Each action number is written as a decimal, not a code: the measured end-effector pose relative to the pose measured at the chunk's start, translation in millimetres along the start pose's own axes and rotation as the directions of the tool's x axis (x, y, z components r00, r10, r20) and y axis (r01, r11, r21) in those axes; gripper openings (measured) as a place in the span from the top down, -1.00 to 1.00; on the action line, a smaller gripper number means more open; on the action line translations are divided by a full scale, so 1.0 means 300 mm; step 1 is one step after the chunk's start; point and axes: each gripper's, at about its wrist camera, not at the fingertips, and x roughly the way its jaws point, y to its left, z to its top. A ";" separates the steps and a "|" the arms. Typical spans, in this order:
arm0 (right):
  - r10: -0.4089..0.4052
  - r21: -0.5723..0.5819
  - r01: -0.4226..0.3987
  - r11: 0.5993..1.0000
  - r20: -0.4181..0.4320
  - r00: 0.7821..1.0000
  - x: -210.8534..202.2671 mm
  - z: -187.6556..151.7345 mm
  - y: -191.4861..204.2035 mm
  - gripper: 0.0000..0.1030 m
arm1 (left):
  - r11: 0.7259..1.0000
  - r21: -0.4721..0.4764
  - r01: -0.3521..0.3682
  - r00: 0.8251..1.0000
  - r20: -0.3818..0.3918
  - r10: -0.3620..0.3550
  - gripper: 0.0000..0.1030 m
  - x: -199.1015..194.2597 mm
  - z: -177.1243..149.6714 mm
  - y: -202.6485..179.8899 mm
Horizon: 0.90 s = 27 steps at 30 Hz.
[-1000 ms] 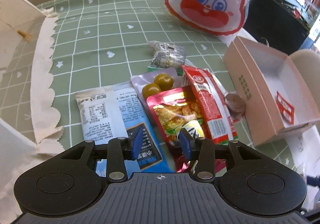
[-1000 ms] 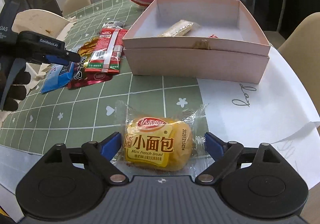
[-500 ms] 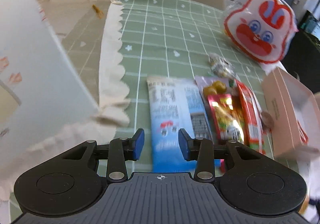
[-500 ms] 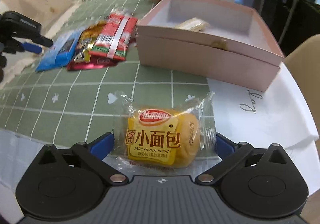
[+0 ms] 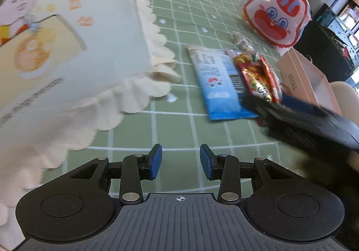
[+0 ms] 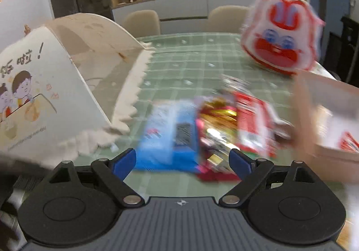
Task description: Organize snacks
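A row of snack packets lies on the green checked tablecloth: a blue packet (image 5: 218, 84), a red and gold packet (image 5: 254, 80) and a long red packet (image 5: 270, 75). My left gripper (image 5: 180, 159) is open and empty, low over bare cloth short of them. My right gripper (image 6: 182, 159) is open and empty, close over the blue packet (image 6: 168, 136) and the red and gold packet (image 6: 215, 129); it also shows blurred at the right of the left wrist view (image 5: 298, 107). The pink box (image 6: 327, 127) stands at the right.
A large white carton with cartoon children (image 5: 56, 33) and a scalloped paper edge stands at the left. A rabbit-face bag (image 5: 277, 17) sits at the back right. A small clear-wrapped snack (image 5: 242, 42) lies behind the packets. Chairs stand beyond the table.
My right gripper has left the yellow French bread packet and swung left to the packet row. My left gripper has drawn back and left, away from the packets, toward the white carton.
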 end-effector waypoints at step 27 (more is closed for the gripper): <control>0.047 0.130 -0.029 0.991 -0.136 0.990 -0.314 -0.215 -0.205 -0.66 | 0.870 -0.097 0.483 0.867 -0.087 -0.491 0.21 0.091 -0.045 -0.153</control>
